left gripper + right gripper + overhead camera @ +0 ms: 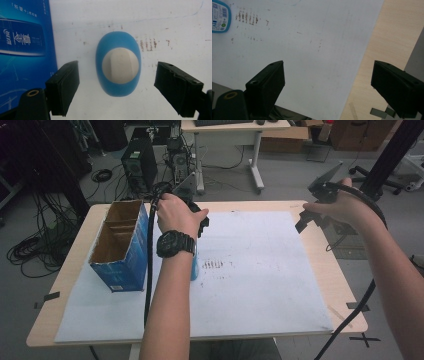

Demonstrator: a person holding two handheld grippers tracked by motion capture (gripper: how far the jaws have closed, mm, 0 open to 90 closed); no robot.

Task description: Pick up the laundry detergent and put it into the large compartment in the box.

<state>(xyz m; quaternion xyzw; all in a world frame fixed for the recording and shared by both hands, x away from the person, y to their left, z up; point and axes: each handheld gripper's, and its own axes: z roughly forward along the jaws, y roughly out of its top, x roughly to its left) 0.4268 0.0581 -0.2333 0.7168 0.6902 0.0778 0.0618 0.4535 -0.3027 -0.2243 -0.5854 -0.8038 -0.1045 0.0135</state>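
Note:
A blue bottle with a white cap stands on the white sheet, seen from above in the left gripper view. My left gripper hangs open over it, one jaw on each side and neither touching. In the high view a sliver of the bottle shows beside the left wrist, and the left gripper is mostly hidden under the hand. My right gripper is open and empty above the sheet's right edge, and it is held high over the table's far right corner. The bottle's labelled side shows at the right gripper view's top left.
An open blue cardboard box with inner dividers stands on the left of the white sheet, close beside the bottle. Brown smudges mark the sheet. Black tape pieces sit at the wooden table's edges.

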